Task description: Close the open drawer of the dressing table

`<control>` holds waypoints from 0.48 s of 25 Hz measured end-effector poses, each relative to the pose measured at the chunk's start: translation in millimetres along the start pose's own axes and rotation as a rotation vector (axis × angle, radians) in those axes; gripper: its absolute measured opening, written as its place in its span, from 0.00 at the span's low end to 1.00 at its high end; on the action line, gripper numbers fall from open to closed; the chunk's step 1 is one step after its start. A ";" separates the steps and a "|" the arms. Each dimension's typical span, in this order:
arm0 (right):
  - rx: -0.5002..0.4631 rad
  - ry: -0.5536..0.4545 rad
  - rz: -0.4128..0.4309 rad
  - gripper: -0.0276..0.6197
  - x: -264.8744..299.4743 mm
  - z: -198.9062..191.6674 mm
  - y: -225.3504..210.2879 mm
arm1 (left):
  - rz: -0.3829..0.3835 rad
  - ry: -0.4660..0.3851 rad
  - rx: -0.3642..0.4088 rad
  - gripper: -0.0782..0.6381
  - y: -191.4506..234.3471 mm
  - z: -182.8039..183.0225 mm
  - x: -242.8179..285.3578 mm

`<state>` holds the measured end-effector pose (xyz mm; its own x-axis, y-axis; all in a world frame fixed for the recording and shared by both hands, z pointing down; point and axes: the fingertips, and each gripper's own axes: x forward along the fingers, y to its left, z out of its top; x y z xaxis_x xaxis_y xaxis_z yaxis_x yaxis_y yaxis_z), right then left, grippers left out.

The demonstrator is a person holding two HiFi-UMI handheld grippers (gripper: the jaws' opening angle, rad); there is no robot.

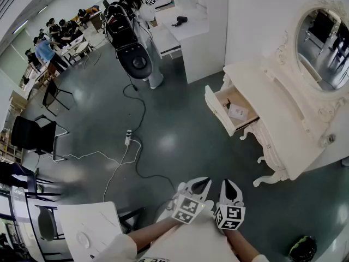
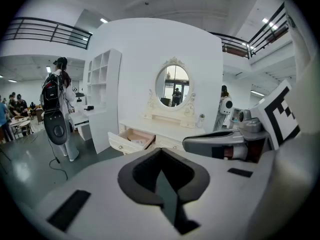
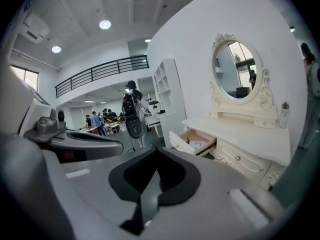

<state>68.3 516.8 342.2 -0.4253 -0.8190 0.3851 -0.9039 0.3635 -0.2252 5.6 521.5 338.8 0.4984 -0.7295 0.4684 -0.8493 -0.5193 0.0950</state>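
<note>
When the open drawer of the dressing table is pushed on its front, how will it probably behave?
The drawer looks like rigid painted wood, so it should probably slide in rather than flex. Only a small white packet shows inside, so it is likely light. Its front is wide, so an off-centre push might skew it.

A glossy dark grey floor [image 1: 163, 141] runs between white partition walls [image 1: 262, 15], a white cable [image 1: 122, 160] trailing across it. Black chairs [image 1: 32, 135] stand at the left, and round ceiling lights [image 3: 105, 24] glow above a black-railed balcony [image 3: 100, 70]
</note>
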 end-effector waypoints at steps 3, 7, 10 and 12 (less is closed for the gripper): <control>-0.007 0.017 0.016 0.05 -2.2 -6.1 6.1 | -0.016 0.022 0.007 0.12 -6.3 -6.9 -2.4; -0.003 0.044 0.030 0.05 -3.0 -14.6 7.3 | 0.004 0.044 -0.008 0.12 -5.6 -16.2 -5.5; 0.002 0.070 0.047 0.05 -6.2 -26.3 7.3 | 0.012 0.045 -0.021 0.12 -11.5 -21.1 -9.4; 0.032 0.070 0.072 0.05 -8.5 -30.2 9.5 | 0.018 0.056 -0.023 0.12 -14.8 -25.9 -12.5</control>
<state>62.0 540.5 363.8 -0.4920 -0.7581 0.4280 -0.8696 0.4047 -0.2828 7.4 549.8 354.3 0.4732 -0.7119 0.5189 -0.8620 -0.4956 0.1062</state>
